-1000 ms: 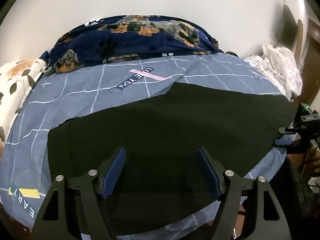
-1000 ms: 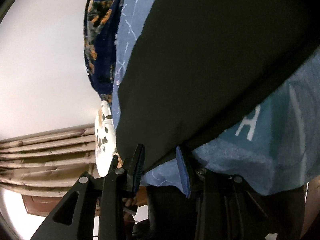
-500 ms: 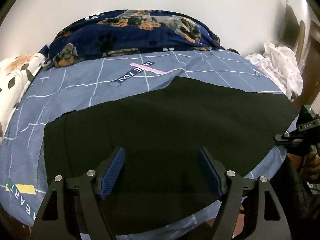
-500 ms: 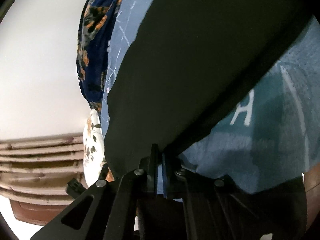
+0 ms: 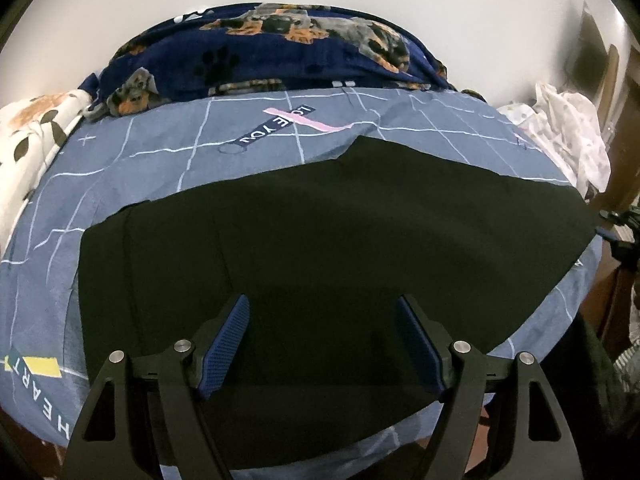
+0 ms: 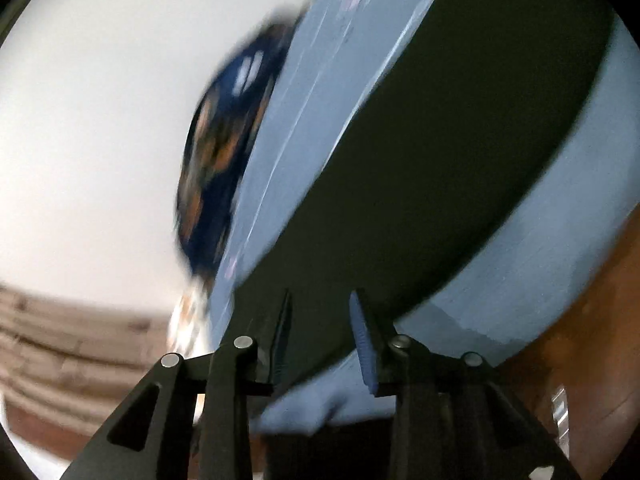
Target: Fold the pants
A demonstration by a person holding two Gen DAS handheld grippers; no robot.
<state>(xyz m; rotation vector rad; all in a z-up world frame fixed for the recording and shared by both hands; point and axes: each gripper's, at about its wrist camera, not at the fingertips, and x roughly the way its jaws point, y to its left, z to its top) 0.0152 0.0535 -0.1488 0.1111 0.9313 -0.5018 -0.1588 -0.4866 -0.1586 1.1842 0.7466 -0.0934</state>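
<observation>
Black pants [image 5: 340, 232] lie spread flat across the blue bedsheet [image 5: 160, 160], waist end to the left in the left wrist view. My left gripper [image 5: 322, 300] hovers over the near middle of the pants, its jaws wide open with nothing between them. The right wrist view is motion-blurred. There my right gripper [image 6: 321, 296] sits at the near end of the pants [image 6: 440, 160]. Its jaws are opening, the blue pads stand apart, and the cloth edge lies just beyond them, not pinched.
A navy dog-print blanket [image 5: 272, 52] is bunched along the far side of the bed against the white wall. A white leaf-print pillow [image 5: 32, 128] lies at the left and a heap of white cloth [image 5: 568, 132] at the right. Brown floor [image 6: 580, 340] borders the bed.
My right gripper closed at the pants' end half a second ago and has since parted its jaws. Its view has swung and lifted, now blurred. The left gripper barely moved.
</observation>
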